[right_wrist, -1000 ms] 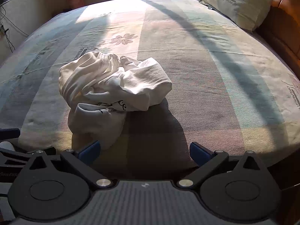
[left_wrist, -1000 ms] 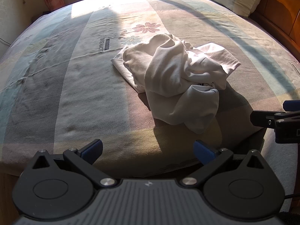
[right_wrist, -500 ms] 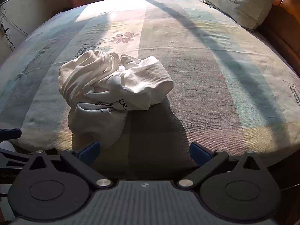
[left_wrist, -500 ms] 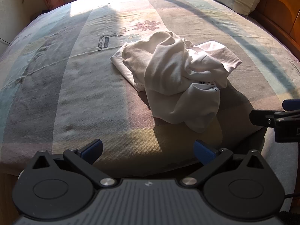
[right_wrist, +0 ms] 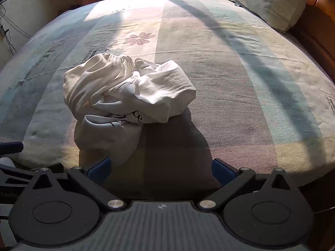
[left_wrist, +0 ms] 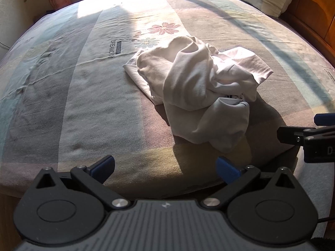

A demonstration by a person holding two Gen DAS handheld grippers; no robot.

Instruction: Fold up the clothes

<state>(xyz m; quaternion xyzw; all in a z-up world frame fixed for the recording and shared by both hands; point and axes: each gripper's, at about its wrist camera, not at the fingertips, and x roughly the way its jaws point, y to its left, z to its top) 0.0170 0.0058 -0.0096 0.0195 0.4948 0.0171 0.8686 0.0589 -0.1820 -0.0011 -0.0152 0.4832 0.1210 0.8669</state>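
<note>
Both grippers have edged a little closer to the bed over the last second, so the white shirt (left_wrist: 201, 92) sits slightly larger in each view; nothing on the bed has shifted. Fingers of the left gripper (left_wrist: 165, 165) are spread wide, blue pads well apart, holding nothing and touching nothing, poised over the near edge of the bed (left_wrist: 73, 104). Fingers of the right gripper (right_wrist: 161, 168) are just as wide and empty; its left pad (right_wrist: 100, 167) lies close to the lowest fold of the shirt, though whether they touch cannot be told. From the left wrist view, the right gripper's tip (left_wrist: 309, 138) shows at the right edge, beside the bed's corner.

Beyond the fingers, the shirt lies crumpled in a heap on the striped, flowered sheet, near the front edge, with a scrap of dark lettering (right_wrist: 137, 116) showing in a fold. Sunlight falls across the sheet and the heap casts a shadow toward the grippers. A pillow (right_wrist: 270, 0) rests at the far right, against a wooden headboard (left_wrist: 314, 10).
</note>
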